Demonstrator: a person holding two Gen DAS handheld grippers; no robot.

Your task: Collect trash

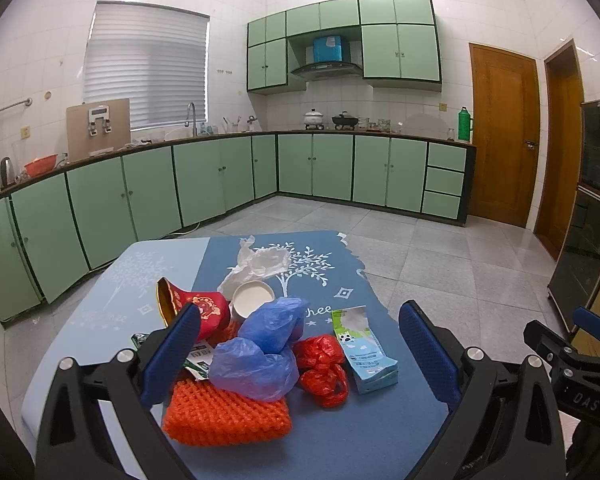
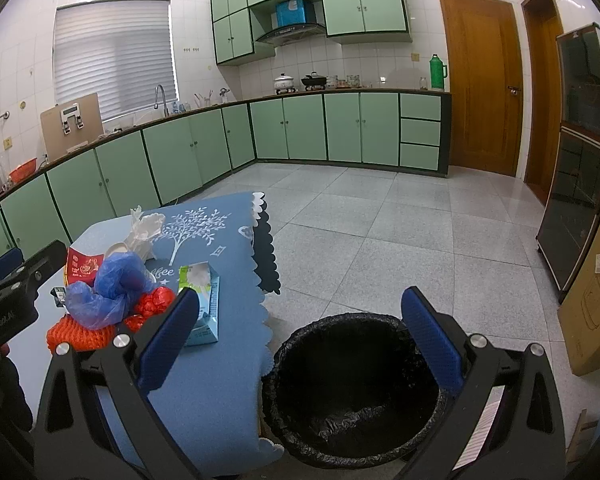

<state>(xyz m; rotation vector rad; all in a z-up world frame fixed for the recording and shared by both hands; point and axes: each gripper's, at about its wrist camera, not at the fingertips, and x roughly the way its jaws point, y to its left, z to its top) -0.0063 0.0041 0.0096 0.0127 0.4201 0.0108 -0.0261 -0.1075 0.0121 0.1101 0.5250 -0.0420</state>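
Note:
A pile of trash lies on the blue table (image 1: 364, 432): a blue plastic bag (image 1: 260, 352), a crumpled red bag (image 1: 324, 364), an orange foam net (image 1: 224, 412), a milk carton (image 1: 366, 350), a red paper cup (image 1: 196, 308), a white lid (image 1: 254, 300) and a clear bag (image 1: 260, 260). My left gripper (image 1: 300, 356) is open above the pile, empty. My right gripper (image 2: 300, 344) is open and empty over the table's right edge, beside a bin with a black liner (image 2: 352, 388). The carton (image 2: 202, 300) and blue bag (image 2: 108, 292) show left of it.
The bin stands on the tiled floor (image 2: 400, 220) right of the table. Green cabinets (image 1: 148, 196) run along the back and left walls. A dark glass cabinet (image 2: 576, 160) and a cardboard box (image 2: 596, 300) stand at the right.

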